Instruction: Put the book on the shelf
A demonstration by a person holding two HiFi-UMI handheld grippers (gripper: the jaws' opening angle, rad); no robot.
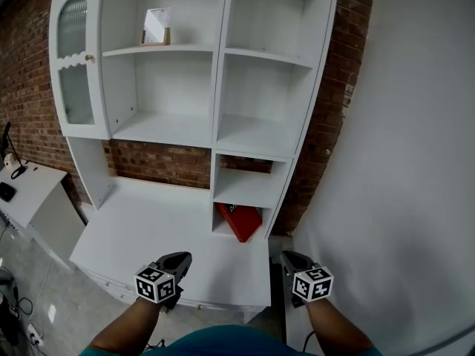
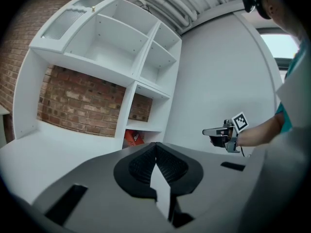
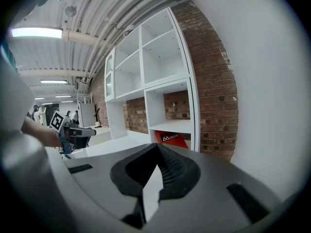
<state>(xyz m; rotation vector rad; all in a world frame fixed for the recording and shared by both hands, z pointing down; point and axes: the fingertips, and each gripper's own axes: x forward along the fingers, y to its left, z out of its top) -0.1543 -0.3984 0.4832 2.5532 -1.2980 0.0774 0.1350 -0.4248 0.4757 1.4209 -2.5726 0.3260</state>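
Observation:
The red book [image 1: 239, 221] lies tilted in the lowest right cubby of the white shelf unit [image 1: 256, 136], resting on the desk top. The same book [image 2: 132, 138] appears in the left gripper view, and in the right gripper view the book [image 3: 171, 138] shows white print. My left gripper [image 1: 178, 259] hovers over the desk's front edge, shut and empty; its jaws [image 2: 156, 144] meet at the tips. My right gripper [image 1: 288, 258] is past the desk's right front corner, also shut on nothing [image 3: 157, 145]. Both are well short of the book.
The white desk top [image 1: 148, 228] spreads in front of the shelves. A small framed picture [image 1: 156, 27] stands on an upper shelf, beside a glass cabinet door [image 1: 73, 58]. A white wall [image 1: 415, 162] closes the right side; a low white table [image 1: 30, 188] stands at left.

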